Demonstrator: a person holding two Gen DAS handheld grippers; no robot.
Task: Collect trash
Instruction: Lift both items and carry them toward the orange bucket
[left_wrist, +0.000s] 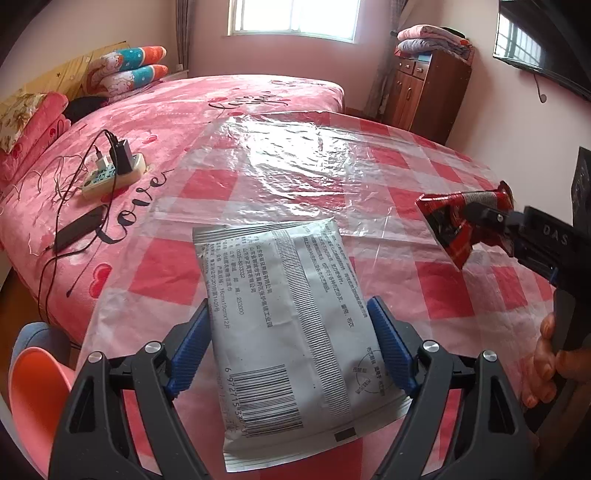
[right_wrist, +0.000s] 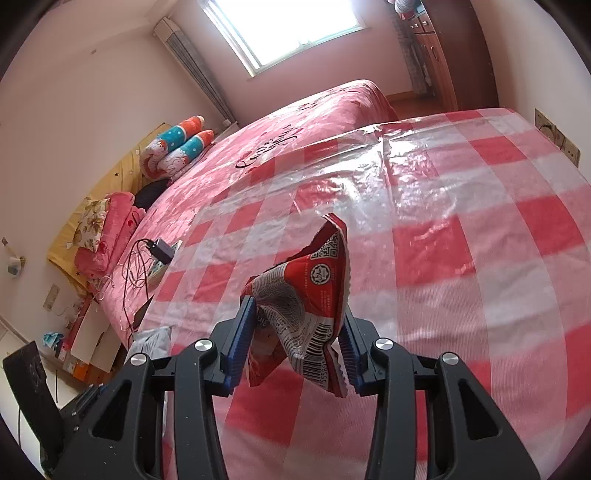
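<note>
Left hand-held gripper (left_wrist: 288, 343): jaws set wide and clamped on a grey-white printed packet (left_wrist: 284, 314), blue pads pressing its two long edges. The packet runs lengthwise between the fingers, barcode end nearest the camera, far end reaching out over the bench (left_wrist: 369, 177), which wears a red-and-white check cloth under clear plastic. The packet looks lifted rather than lying flat, though I cannot be sure. Left of the bench, on the pink bed (left_wrist: 184, 110): a power strip (left_wrist: 110, 173) with chargers plugged in, cables trailing off it. Right hand-held gripper (right_wrist: 299, 339): jaws at a narrower setting, closed on a crumpled red snack wrapper (right_wrist: 314, 295). The wrapper's barcode end sits pinched between the blue pads; the rest stands up and forward past the fingertips, clear above the check cloth. In the left wrist view the same wrapper (left_wrist: 458, 225) shows at the right edge, held in the air well apart from the grey packet, a person's hand (left_wrist: 550, 365) on the grip below it.
</note>
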